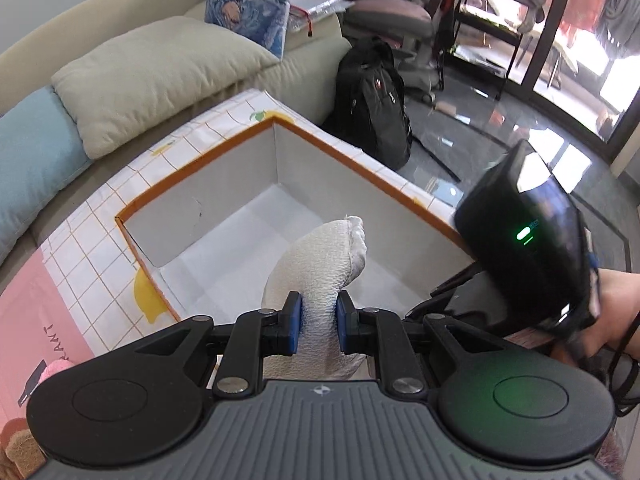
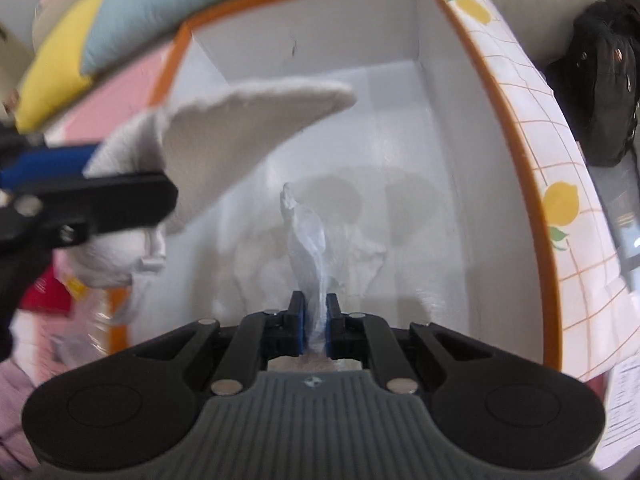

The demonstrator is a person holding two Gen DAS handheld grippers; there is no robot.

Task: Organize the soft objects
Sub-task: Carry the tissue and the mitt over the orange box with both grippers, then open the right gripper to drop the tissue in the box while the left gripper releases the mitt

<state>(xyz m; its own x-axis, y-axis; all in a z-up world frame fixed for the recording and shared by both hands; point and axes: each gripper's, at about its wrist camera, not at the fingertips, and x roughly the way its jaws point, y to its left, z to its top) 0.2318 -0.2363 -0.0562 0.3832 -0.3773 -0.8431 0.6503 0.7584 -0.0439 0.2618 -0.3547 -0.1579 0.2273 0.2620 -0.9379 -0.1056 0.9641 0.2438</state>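
Both grippers hung over the open storage box (image 1: 404, 196). The left gripper (image 1: 318, 322) pinched a white sock (image 1: 324, 256), its long axis pointing forward above the box floor. The right gripper (image 2: 316, 320) pinched thin crumpled plastic (image 2: 308, 240), sitting nearer that floor.

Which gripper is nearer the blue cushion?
Left. The left gripper, shut on a white cloth, is on the box's blue cushion side; the right gripper, pinching clear plastic, works farther away.
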